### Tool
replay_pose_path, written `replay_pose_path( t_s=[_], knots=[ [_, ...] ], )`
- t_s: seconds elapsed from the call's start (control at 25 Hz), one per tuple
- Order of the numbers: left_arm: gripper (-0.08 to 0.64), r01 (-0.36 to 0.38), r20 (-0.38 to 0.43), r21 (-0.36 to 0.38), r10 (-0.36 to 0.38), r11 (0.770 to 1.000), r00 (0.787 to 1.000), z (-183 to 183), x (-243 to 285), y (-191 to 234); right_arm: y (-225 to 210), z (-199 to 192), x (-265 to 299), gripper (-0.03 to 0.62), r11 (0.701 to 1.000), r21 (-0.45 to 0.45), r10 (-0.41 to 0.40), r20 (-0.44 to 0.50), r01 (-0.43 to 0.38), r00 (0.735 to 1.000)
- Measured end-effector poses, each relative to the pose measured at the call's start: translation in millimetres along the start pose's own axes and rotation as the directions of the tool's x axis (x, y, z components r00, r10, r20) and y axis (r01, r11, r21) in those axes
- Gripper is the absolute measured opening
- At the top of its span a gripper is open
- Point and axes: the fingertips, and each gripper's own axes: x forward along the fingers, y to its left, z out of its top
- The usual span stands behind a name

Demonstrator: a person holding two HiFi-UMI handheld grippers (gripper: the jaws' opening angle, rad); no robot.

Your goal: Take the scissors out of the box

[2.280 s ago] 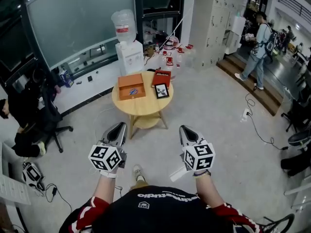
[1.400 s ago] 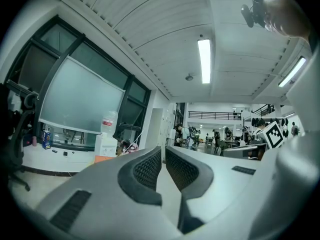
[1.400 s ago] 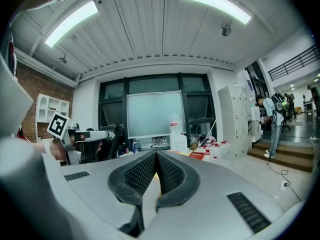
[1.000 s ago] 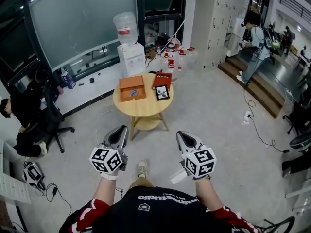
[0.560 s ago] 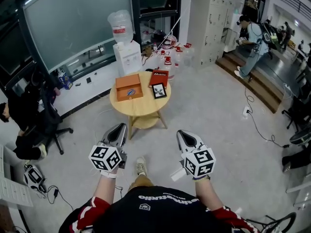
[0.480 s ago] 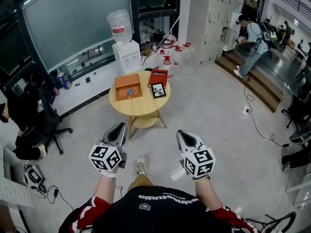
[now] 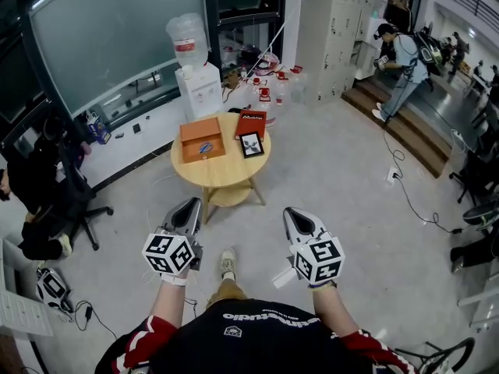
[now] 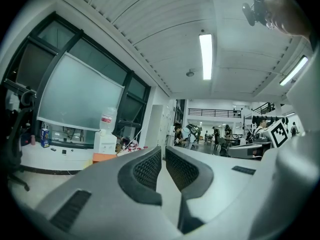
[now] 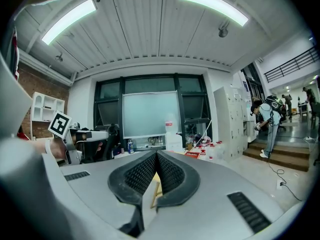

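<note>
Low in the head view, my left tool (image 7: 188,207) and right tool (image 7: 296,217) were both pressed together and empty, well short of the bench (image 7: 222,179). At upper centre the scissors (image 7: 206,149) lay inside the orange box (image 7: 200,125). I judged the approach, grasp and lift all remained.

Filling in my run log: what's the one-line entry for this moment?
left gripper shut, empty | right gripper shut, empty | scissors in orange box on round table | both short of table
</note>
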Motion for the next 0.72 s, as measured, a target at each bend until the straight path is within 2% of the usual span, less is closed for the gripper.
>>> replay_pose_path(
  t_s=[0.32,0.72],
  knots=[
    [0.041,0.007,0.004,-0.017,-0.007,1.0,1.0,-5,27,15,-13,2,25,0.028,1.0,-0.003,-0.005,-0.013,0.005,1.0],
    [0.041,-0.006,0.012,-0.041,0.007,0.999,1.0,3,77,66,-30,20,94,0.028,1.0,-0.023,0.004,-0.027,-0.005,1.0]
  ],
)
